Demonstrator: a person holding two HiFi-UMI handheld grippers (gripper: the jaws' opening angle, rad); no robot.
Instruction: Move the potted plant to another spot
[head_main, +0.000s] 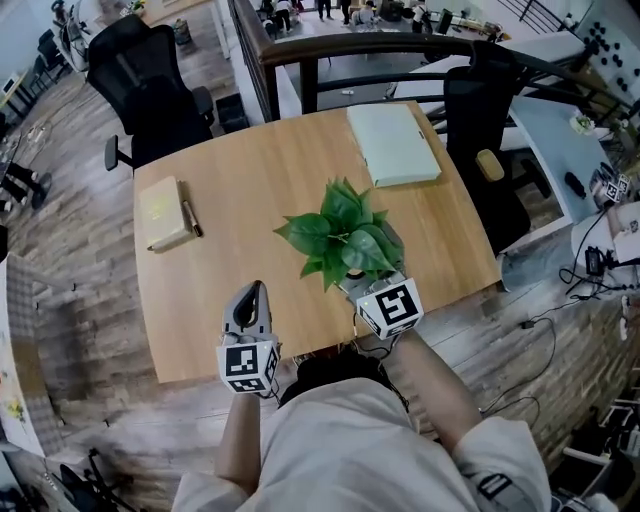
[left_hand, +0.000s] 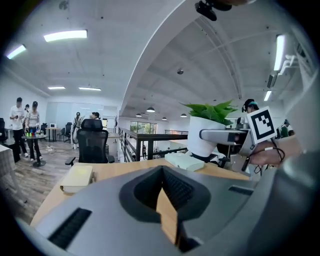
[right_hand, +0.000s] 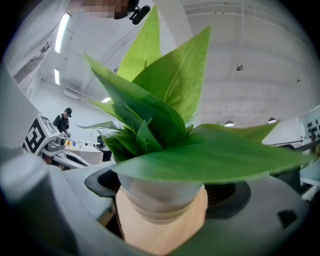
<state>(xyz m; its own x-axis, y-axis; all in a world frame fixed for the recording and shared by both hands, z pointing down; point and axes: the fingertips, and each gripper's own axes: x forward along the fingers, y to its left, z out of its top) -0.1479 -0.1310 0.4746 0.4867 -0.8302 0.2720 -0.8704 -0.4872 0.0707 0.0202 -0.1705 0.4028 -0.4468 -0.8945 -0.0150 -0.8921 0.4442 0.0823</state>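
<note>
The potted plant (head_main: 345, 235) has broad green leaves and a white pot (right_hand: 160, 197); it is at the front right of the wooden table (head_main: 250, 180). My right gripper (head_main: 365, 277) is shut on the pot, one jaw on each side just below the leaves. In the left gripper view the pot (left_hand: 204, 139) shows at right, clasped by that gripper; whether its base touches the table I cannot tell. My left gripper (head_main: 252, 292) is shut and holds nothing. It hovers at the table's front edge, left of the plant. Its jaws (left_hand: 162, 172) meet over the wood.
A pale green folder (head_main: 393, 143) lies at the table's far right. A yellowish notebook (head_main: 164, 212) with a pen (head_main: 190, 218) lies at the left. Black office chairs (head_main: 150, 90) (head_main: 480, 100) stand behind the table, a dark railing (head_main: 360, 50) beyond. Cables (head_main: 560, 300) trail on the floor at right.
</note>
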